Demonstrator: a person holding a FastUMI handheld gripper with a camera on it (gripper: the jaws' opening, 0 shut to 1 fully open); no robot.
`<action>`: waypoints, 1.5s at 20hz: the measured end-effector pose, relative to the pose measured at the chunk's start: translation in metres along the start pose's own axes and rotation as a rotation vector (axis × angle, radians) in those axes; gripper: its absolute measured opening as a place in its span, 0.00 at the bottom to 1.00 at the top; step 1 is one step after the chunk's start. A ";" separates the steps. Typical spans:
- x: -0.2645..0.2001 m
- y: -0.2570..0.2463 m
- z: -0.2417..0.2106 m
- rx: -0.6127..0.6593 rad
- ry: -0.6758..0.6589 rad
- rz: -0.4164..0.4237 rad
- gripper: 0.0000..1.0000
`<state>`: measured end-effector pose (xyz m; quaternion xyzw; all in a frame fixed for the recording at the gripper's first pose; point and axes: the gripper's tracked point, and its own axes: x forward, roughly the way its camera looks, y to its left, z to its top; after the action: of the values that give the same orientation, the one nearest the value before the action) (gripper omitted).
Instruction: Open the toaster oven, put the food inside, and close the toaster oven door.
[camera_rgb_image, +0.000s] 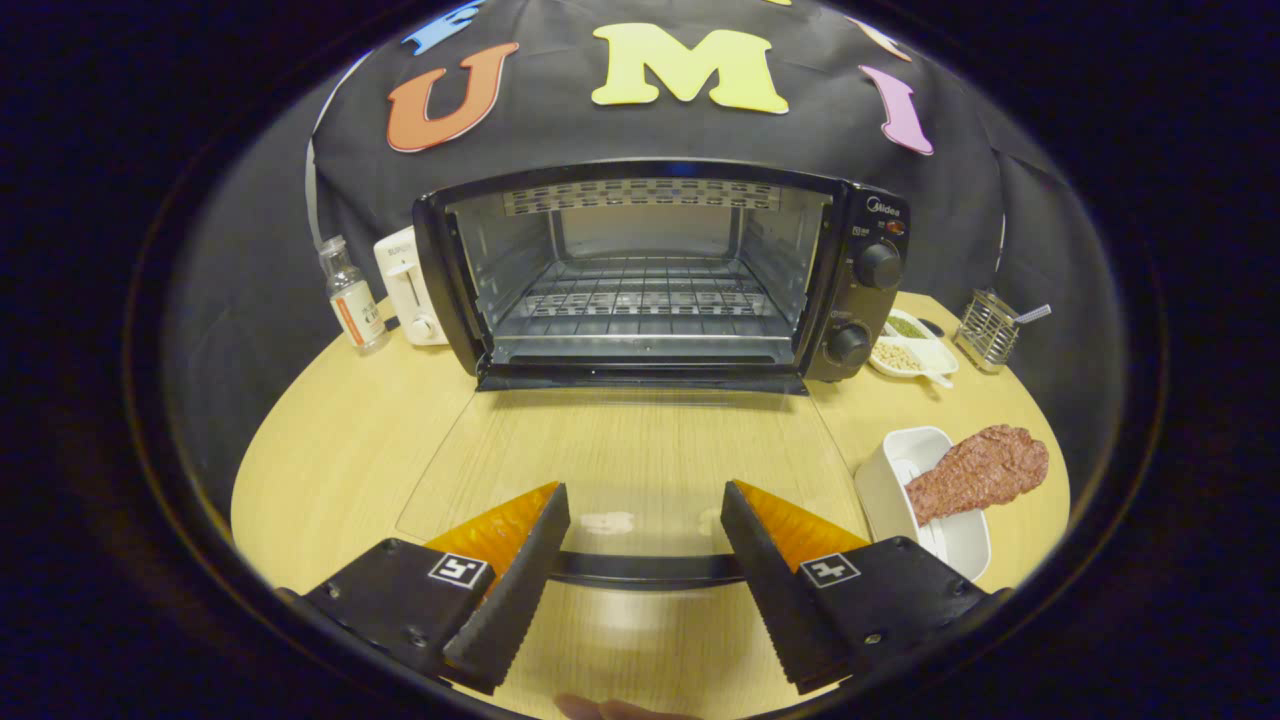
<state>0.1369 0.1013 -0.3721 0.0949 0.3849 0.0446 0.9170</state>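
The gripper had its jaws spread wide apart, clamped on nothing, with the dark handle bar of the lowered glass door running between them. The door lay flat and clear over the pale wood-grain tabletop. At about two o'clock from the jaws sat one white rectangular dish holding a single rough, reddish-brown, drumstick-shaped piece of food. Beyond the door at twelve o'clock stood the black toaster oven, open, its shiny metal cavity showing one wire rack and two round knobs on its right panel.
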 end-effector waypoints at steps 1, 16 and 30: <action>-0.001 -0.001 0.000 0.004 -0.002 -0.001 0.98; -0.106 -0.073 0.049 -0.037 -0.154 0.050 0.99; -0.121 -0.252 0.049 0.112 -0.183 0.010 0.98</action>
<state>0.0896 -0.1703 -0.3065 0.1517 0.3008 0.0187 0.9414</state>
